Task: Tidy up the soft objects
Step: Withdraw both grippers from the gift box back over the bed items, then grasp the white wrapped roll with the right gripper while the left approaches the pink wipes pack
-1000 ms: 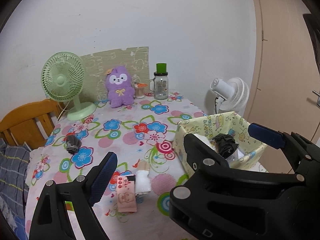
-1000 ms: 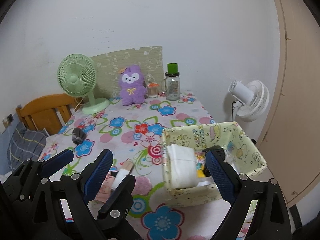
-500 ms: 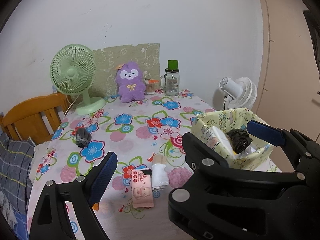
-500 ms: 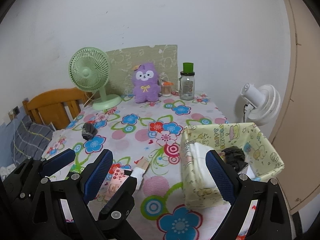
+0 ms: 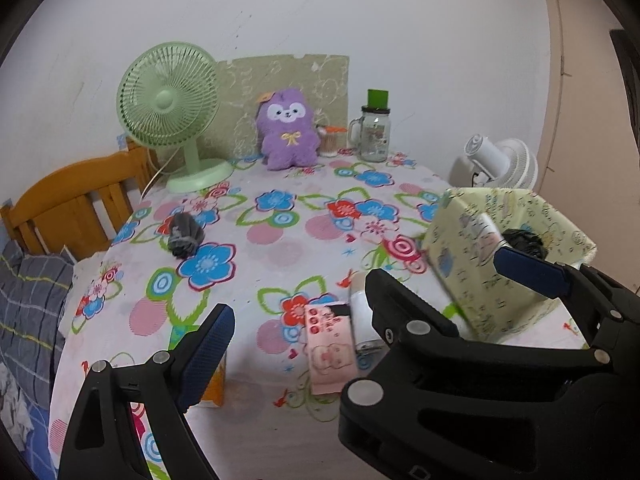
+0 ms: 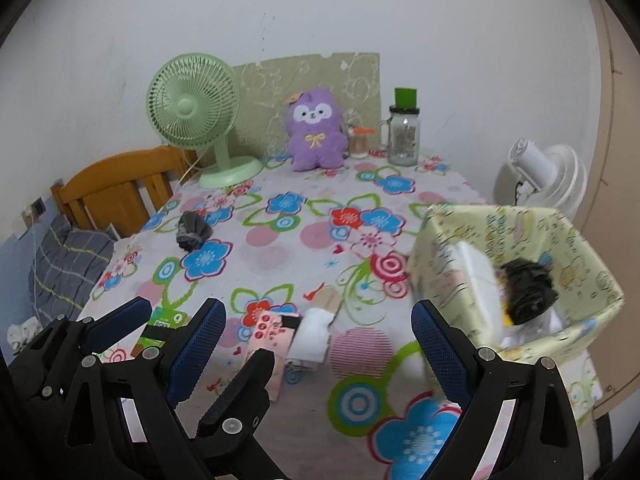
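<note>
Table [image 6: 280, 256], covered with a cloth printed in bright flowers and circles.

Soft items on the cloth:
- Grey sock bundle [image 6: 192, 232], rolled and crumpled, lying alone on the left side near a blue flower; also in the left wrist view [image 5: 183, 234].
- White roll [image 6: 314, 332], probably a rolled sock or small towel, near the front edge, touching a pink printed card [image 6: 266, 330] on its left.
- Purple plush toy [image 6: 316, 130], upright at the back against a green board, with white face patch and yellow bow.

Yellow fabric bin [image 6: 520, 240], patterned with small cartoons, at the right side of the table. Inside: a black bundle [image 6: 528, 290] and a folded white cloth [image 6: 476, 268]; edges blurred.

Other: green desk fan [image 6: 194, 108], glass jar with green lid [image 6: 404, 132], white fan [image 6: 540, 172] beyond the table, wooden chair [image 6: 116, 184].

Left gripper [image 5: 360, 292]: fingers spread wide, nothing between them, above the front of the table.
Right gripper [image 6: 320, 344]: fingers spread wide, empty, above the white roll.
</note>
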### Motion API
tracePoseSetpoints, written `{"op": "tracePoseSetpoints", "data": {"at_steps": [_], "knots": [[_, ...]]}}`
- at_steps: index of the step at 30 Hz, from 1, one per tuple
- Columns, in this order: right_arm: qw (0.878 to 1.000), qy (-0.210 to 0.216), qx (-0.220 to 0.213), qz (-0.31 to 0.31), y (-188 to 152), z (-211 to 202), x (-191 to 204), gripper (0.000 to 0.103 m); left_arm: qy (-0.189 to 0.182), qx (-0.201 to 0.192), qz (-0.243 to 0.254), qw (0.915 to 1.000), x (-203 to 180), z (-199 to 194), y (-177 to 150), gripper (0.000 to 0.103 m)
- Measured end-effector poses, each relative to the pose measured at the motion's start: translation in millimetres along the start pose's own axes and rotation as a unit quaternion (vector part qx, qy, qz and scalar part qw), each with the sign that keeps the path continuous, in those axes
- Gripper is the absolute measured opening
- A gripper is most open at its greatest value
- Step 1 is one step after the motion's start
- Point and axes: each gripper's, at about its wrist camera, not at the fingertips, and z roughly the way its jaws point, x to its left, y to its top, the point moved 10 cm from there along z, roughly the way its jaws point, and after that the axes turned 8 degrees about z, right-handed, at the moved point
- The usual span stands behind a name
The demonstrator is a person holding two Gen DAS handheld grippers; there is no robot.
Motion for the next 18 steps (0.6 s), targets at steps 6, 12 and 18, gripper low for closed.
{"op": "tracePoseSetpoints", "data": {"at_steps": [6, 12, 18], "knots": [[1.0, 0.001, 0.019, 0.004, -10, 20, 7, 0.095, 0.0, 0.017, -0.005, 0.9999, 11, 15, -11, 0.092], [0.999, -0.006, 0.047, 0.014, -21, 42, 7, 0.085, 0.012, 0.036, -0.006, 0.9993, 18, 31, -19, 0.092], [0.997, -0.016, 0.078, 0.022, -30, 62, 0, 0.078, -0.002, 0.055, -0.011, 0.9984, 17, 48, -28, 0.092]]}}
